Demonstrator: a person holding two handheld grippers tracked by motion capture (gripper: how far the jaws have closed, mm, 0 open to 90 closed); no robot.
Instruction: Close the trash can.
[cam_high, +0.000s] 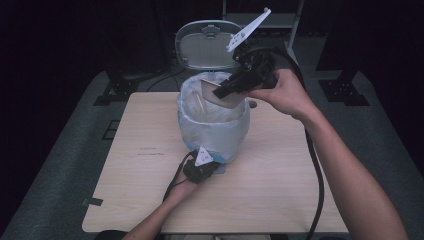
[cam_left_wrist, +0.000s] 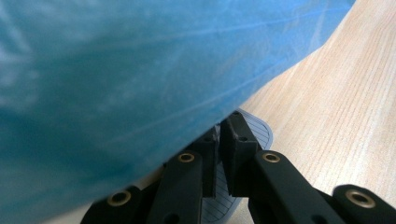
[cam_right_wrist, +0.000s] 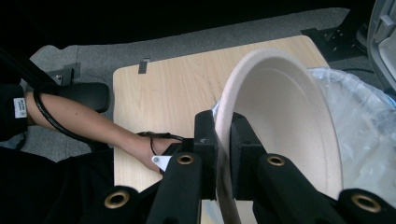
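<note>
Pale wood-grain laminate was the tabletop (cam_high: 280, 180), rounded at the corners, with a bit of dark tape stuck on its near left edge and a faint pencil-like scribble near the middle. Closest to the person, the left gripper (cam_high: 201, 169) sat low on the table right against the base of the bin (cam_high: 214, 127), jaws pinched together on the grey ribbed pedal (cam_left_wrist: 256, 127) at the bin's foot, with the blue-tinted liner bulging over them in the left gripper view. The bin itself stood near the middle of the table, lined with a clear plastic bag (cam_right_wrist: 369, 121), its grey lid (cam_high: 202, 47) flipped up at the back.

Over the bin's mouth, the right gripper (cam_high: 225, 90) was clamped on the rim of a beige paper plate (cam_right_wrist: 285, 126), holding it tilted on edge, partly down inside the bag.

Further out it was grey carpet (cam_high: 65, 150) all around the table, black stand feet (cam_high: 345, 90) and a cable on the floor, and beyond that the room was just dark.
</note>
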